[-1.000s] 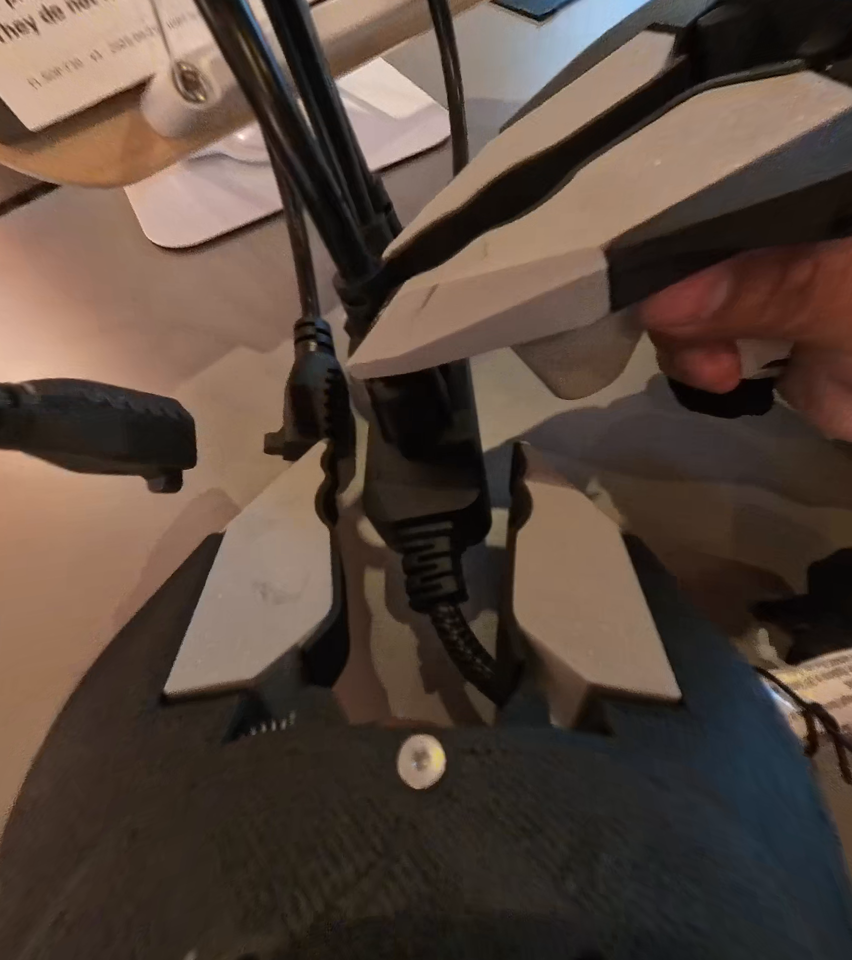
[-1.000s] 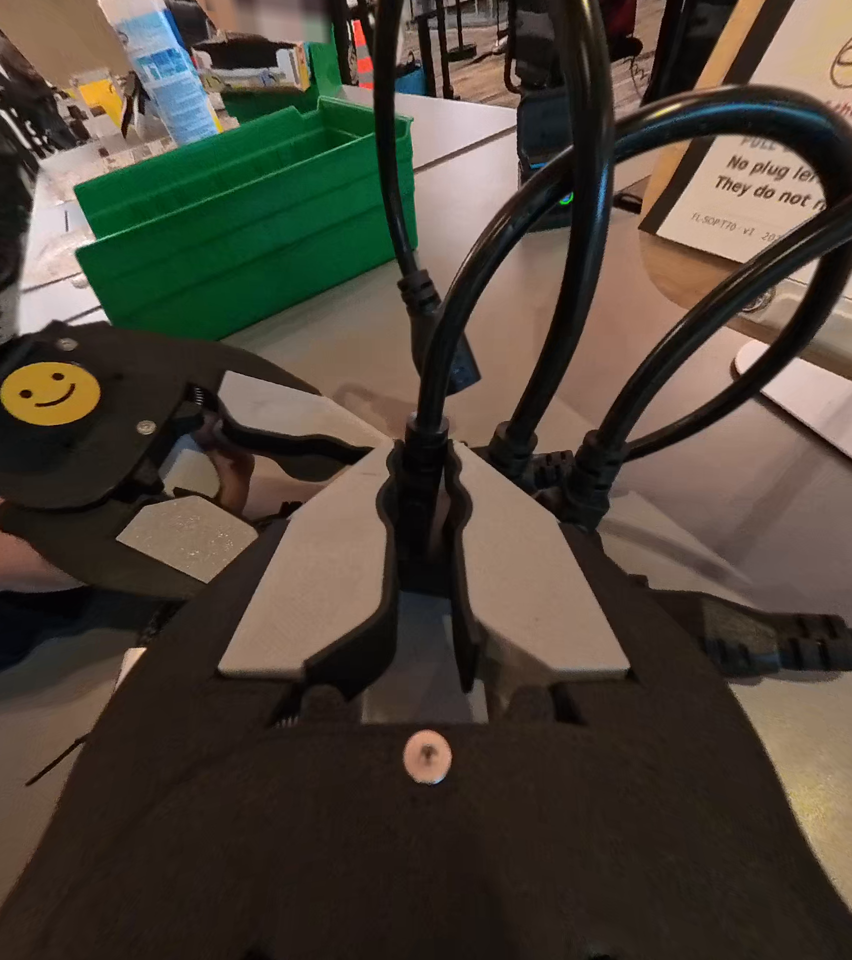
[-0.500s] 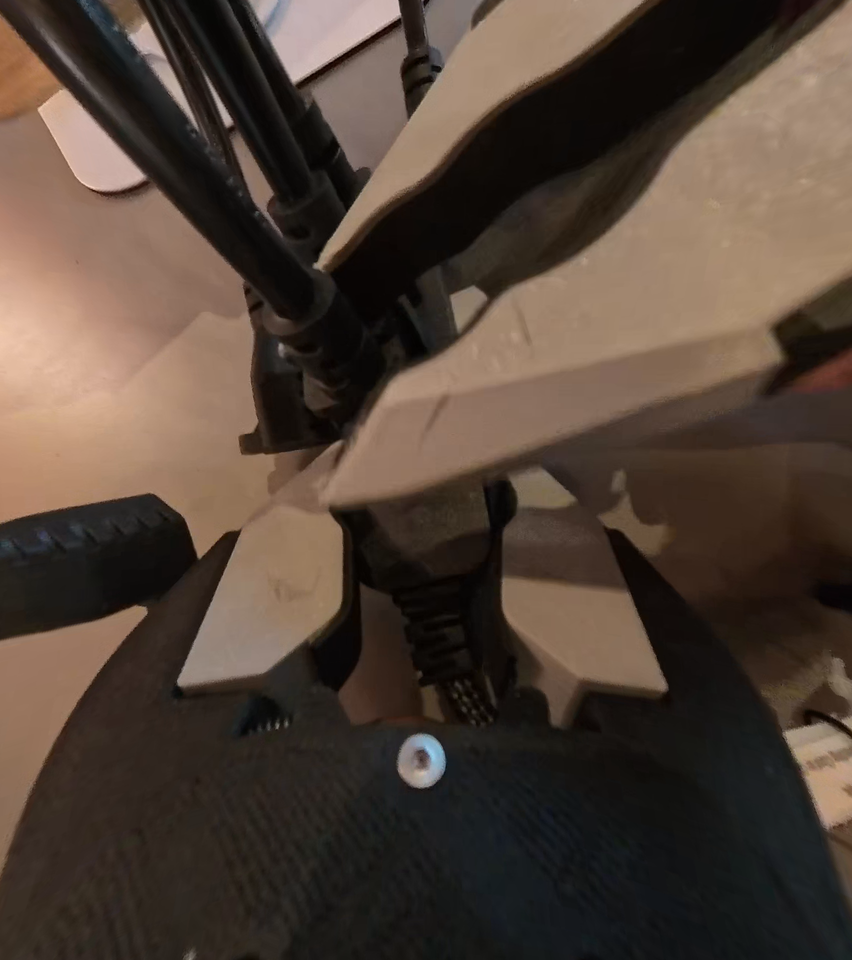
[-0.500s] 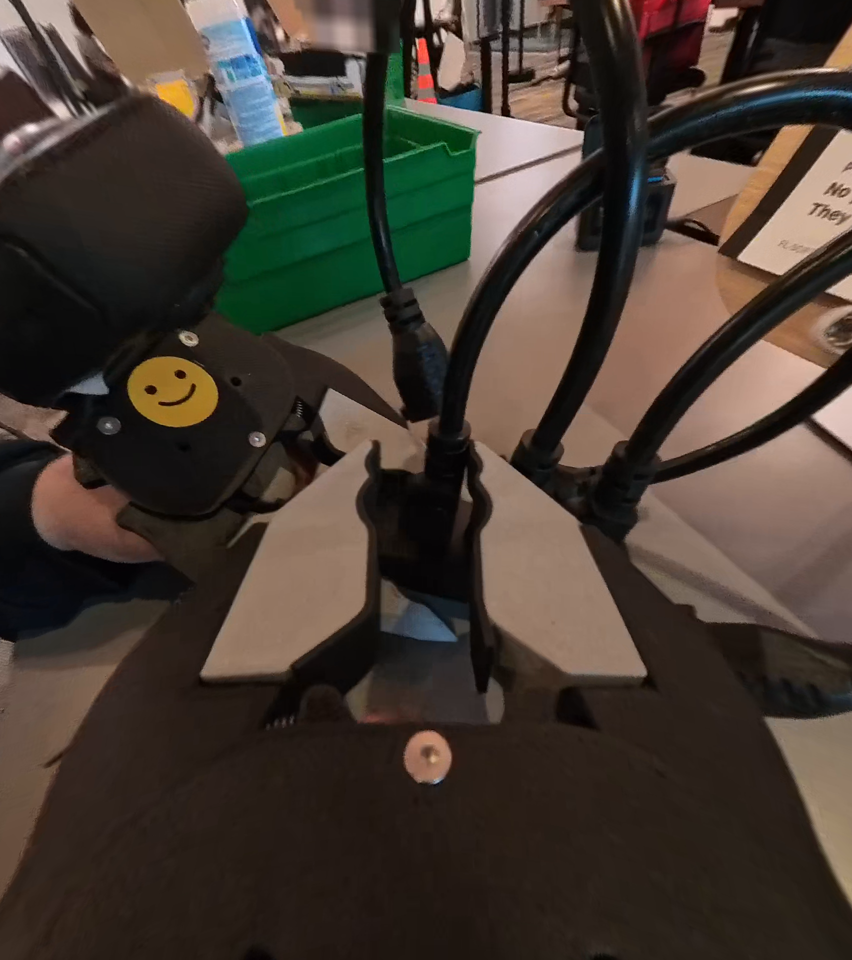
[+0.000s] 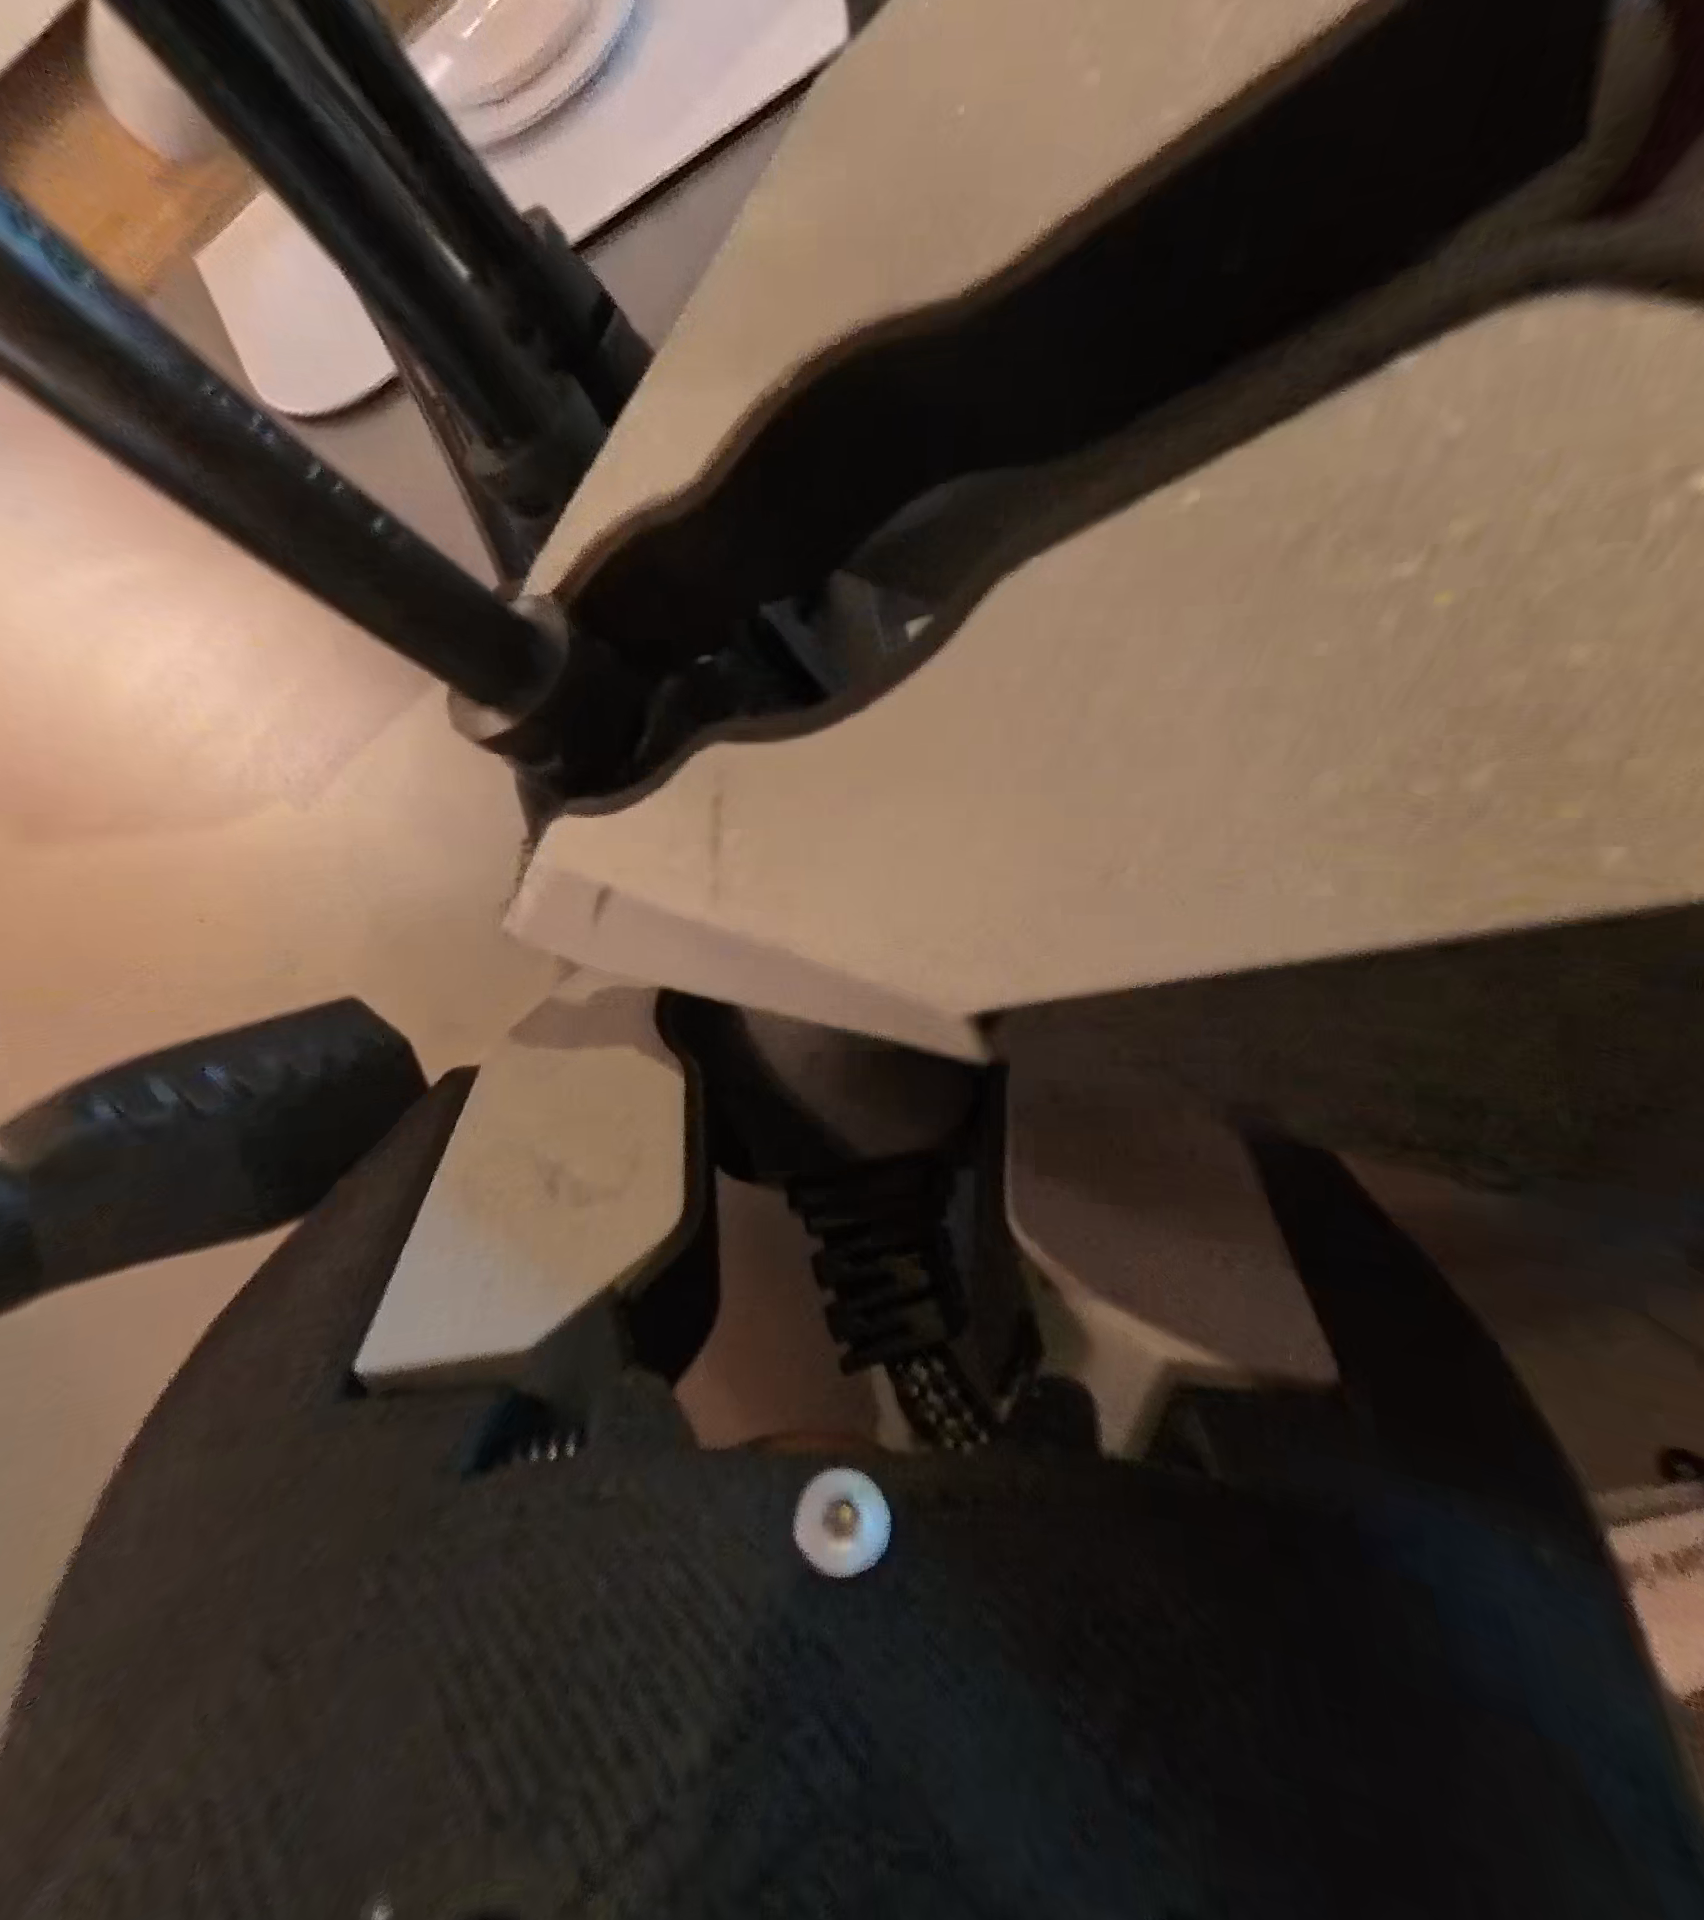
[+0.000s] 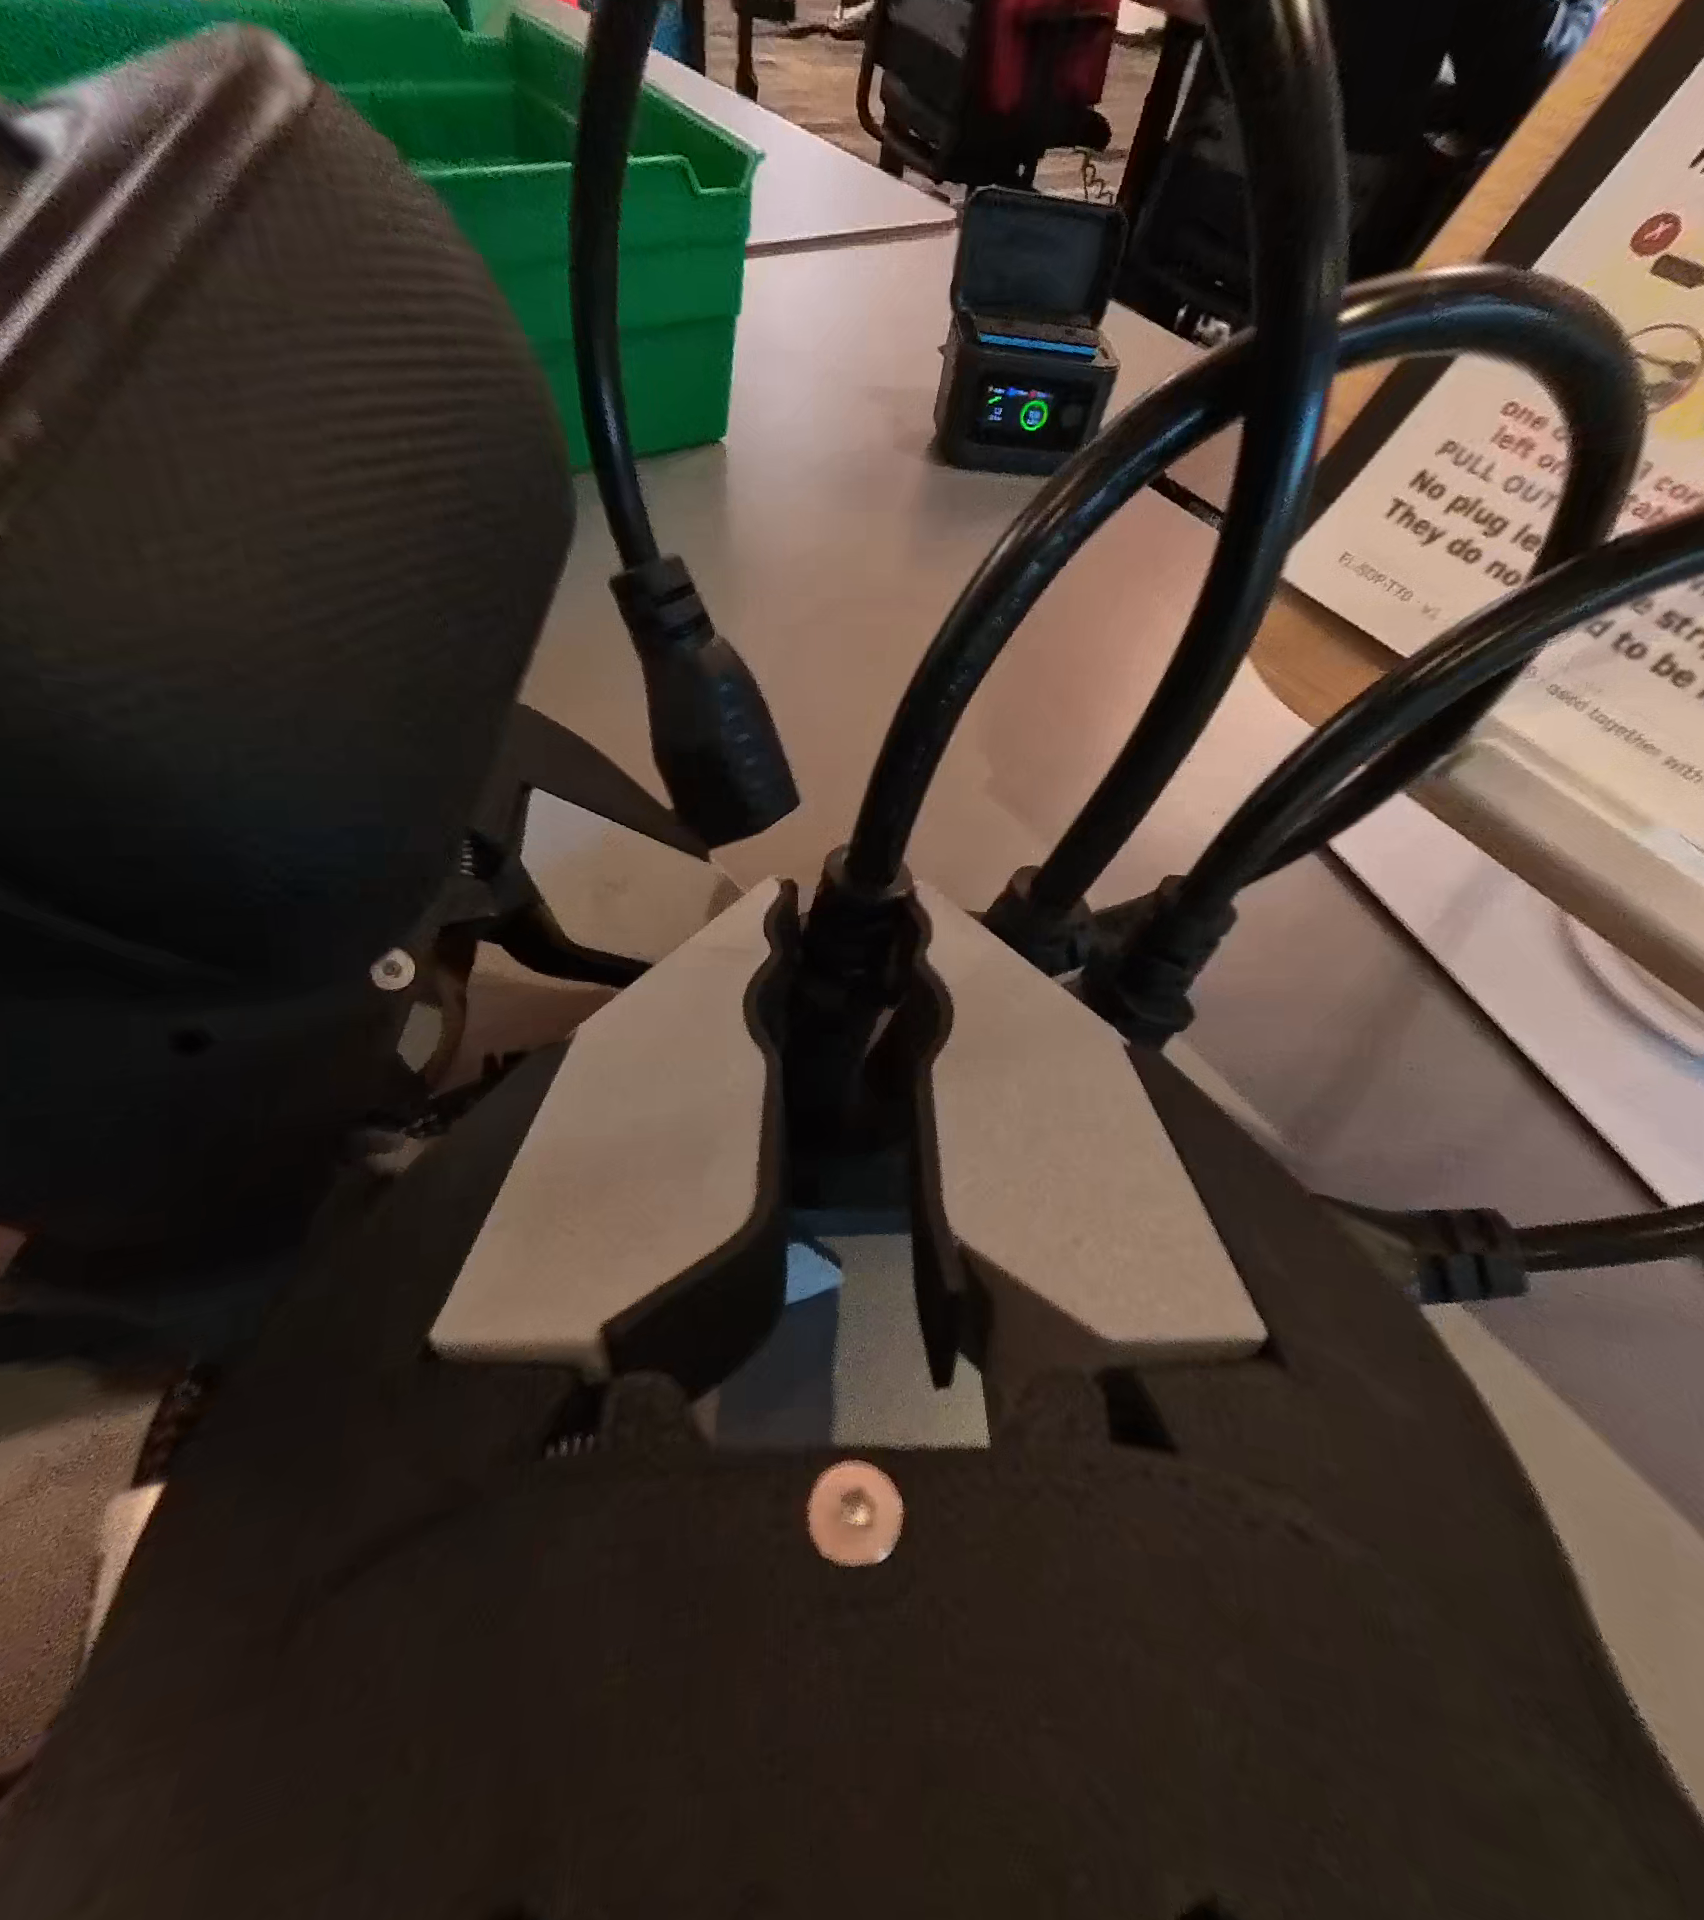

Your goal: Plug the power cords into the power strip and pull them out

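On the grey table (image 6: 858, 436), the left gripper (image 5: 832, 1039) clamps the power strip's (image 5: 827, 1112) black end while the right gripper (image 6: 853, 935) pinches a seated black plug (image 6: 853, 977); best pull straight, strip held firm

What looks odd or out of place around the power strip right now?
One loose connector dangles unplugged above the table on its cord. Another plug lies flat on the table. The right gripper clamps a plug.
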The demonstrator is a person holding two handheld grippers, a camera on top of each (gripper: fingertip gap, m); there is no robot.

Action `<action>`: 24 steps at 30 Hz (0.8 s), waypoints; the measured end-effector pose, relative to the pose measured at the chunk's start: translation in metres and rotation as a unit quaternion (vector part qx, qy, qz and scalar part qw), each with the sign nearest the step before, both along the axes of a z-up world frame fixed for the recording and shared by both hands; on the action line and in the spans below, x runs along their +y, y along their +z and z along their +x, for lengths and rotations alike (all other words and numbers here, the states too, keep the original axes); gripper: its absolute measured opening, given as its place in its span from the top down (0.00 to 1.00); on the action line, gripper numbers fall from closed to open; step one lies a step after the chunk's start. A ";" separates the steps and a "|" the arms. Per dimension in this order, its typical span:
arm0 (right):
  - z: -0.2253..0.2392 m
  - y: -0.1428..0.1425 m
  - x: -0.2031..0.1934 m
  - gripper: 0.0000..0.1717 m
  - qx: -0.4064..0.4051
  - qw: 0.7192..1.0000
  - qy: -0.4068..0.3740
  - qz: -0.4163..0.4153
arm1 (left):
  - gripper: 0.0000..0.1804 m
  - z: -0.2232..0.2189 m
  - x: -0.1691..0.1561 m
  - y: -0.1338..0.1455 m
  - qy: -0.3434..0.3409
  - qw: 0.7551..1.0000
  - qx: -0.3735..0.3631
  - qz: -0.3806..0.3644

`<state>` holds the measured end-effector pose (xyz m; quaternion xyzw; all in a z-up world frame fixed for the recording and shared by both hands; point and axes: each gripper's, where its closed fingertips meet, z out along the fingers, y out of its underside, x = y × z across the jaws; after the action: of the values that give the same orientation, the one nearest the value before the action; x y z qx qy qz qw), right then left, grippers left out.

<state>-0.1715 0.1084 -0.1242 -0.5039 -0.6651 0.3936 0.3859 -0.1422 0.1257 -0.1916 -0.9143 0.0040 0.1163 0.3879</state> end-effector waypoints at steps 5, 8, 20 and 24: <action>-0.003 -0.001 -0.004 0.92 -0.004 0.997 0.037 -0.063 | 0.71 0.001 0.001 0.001 0.000 1.000 0.015 0.001; -0.005 -0.005 -0.004 0.93 -0.016 0.996 0.040 -0.073 | 0.71 0.005 0.005 -0.001 -0.010 1.000 -0.026 0.011; -0.005 0.004 -0.008 0.94 0.035 0.981 0.067 -0.179 | 0.71 0.000 0.012 -0.002 -0.019 0.999 -0.036 0.013; -0.007 0.009 -0.009 0.94 0.054 0.975 0.074 -0.204 | 0.71 -0.005 0.013 0.000 -0.005 1.000 -0.001 0.020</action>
<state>-0.1783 0.0991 -0.1152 -0.4997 -0.5844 0.5747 0.2802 -0.1473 0.1382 -0.1913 -0.9066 0.0061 0.1132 0.4065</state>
